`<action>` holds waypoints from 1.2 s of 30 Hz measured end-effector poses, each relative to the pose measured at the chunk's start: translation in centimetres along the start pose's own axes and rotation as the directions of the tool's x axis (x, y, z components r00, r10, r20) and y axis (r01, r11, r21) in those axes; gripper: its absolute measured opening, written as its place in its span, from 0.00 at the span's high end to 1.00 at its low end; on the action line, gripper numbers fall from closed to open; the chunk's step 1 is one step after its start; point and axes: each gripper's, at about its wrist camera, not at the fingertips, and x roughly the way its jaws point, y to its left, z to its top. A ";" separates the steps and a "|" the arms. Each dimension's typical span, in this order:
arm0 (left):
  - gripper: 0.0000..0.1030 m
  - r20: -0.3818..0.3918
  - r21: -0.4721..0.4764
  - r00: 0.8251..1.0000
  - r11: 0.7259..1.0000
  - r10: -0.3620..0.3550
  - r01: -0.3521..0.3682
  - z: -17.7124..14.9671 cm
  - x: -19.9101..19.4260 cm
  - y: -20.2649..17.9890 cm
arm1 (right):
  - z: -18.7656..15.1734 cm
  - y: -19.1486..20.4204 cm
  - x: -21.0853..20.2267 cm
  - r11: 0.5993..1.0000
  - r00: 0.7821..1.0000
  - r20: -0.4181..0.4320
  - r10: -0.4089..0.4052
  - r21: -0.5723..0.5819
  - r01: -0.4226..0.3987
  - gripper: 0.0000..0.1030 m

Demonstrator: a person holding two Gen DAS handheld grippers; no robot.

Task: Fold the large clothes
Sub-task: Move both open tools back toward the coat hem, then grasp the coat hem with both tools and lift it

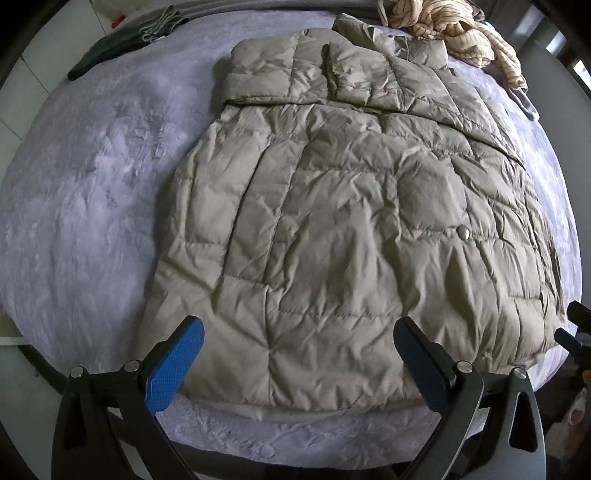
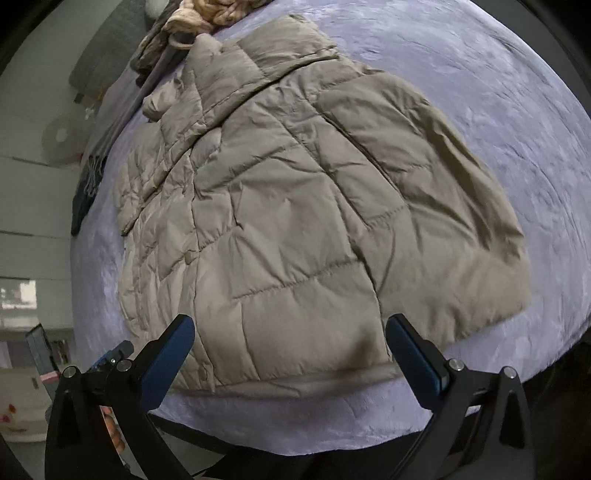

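Surface: a bed covered in a pale lilac plush blanket (image 1: 74, 206), pale floor showing past its edges. The khaki quilted puffer jacket (image 1: 332, 221) lies flat at the middle of the blanket, sleeves folded across the chest, hem toward the cameras. Beyond the jacket's collar – a crumpled cream striped garment (image 1: 443, 33); beyond its far left shoulder, a dark green item (image 1: 122, 48) at the blanket's edge. No containers observed. Left gripper (image 1: 299, 350) hangs above the jacket's hem, jaws spread wide, nothing between them. Right gripper (image 2: 290, 349) is likewise above the hem – jaws fully apart, gripping nothing
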 end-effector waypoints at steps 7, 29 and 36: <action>0.00 -0.044 -0.065 0.996 0.995 -0.084 0.081 -1.8 0.7 2.8 | -0.9 -2.7 -0.9 0.993 0.999 0.012 0.033 0.111 -0.035 0.00; 0.00 -0.073 -0.391 0.818 0.771 -0.571 0.503 -4.9 6.2 7.1 | -2.4 -11.1 2.2 0.800 0.952 0.095 0.290 0.522 -0.295 0.00; 0.36 -0.008 -0.303 0.857 0.818 -0.515 0.488 -2.0 5.4 5.5 | -1.7 -11.7 3.0 0.722 0.930 0.149 0.336 0.593 -0.355 0.27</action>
